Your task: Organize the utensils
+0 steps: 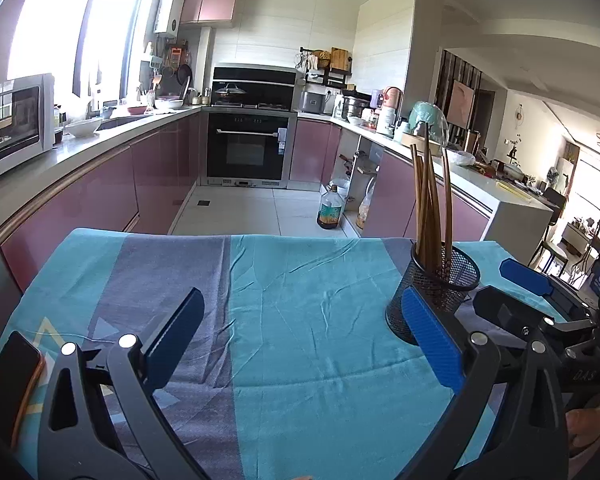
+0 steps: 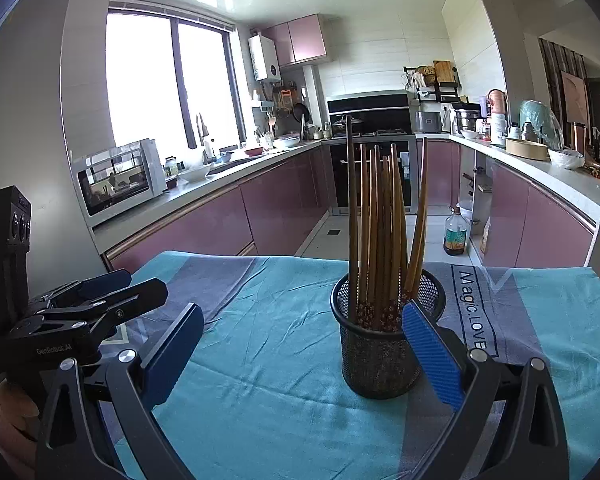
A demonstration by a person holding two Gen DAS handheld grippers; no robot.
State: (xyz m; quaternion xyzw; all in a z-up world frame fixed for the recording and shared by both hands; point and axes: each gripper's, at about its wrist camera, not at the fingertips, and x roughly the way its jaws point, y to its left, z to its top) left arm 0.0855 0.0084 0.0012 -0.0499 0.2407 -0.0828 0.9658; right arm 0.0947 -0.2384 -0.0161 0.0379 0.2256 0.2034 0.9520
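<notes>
Chopsticks (image 2: 384, 224) are what the task is about, and they stand upright in a black mesh holder (image 2: 380, 356) on the table; they are described again lower down, in order of size.

The cloth (image 2: 260, 360), turquoise with grey-violet bands, covers the whole table. On its right part, in the right wrist view, the words "Magic.LOVE" are printed.

Behind the table there is a kitchen with pink cabinets. A microwave (image 1: 12, 120) stands on the left counter, a black oven (image 1: 248, 148) is at the far wall, and an oil bottle (image 1: 331, 210) stands on the floor.

The left gripper (image 1: 300, 340) hangs over the near edge of the cloth. Its 2 blue pads are wide apart and hold nothing. The right gripper (image 2: 304, 360) is also spread wide and empty; its right pad is just in front of the holder, but I cannot tell whether it touches it.

The holder stands on the right half of the table. About 9 brown chopsticks fan out a little at the top.

A dark phone (image 1: 8, 380) with an orange edge lies at the near left corner.
</notes>
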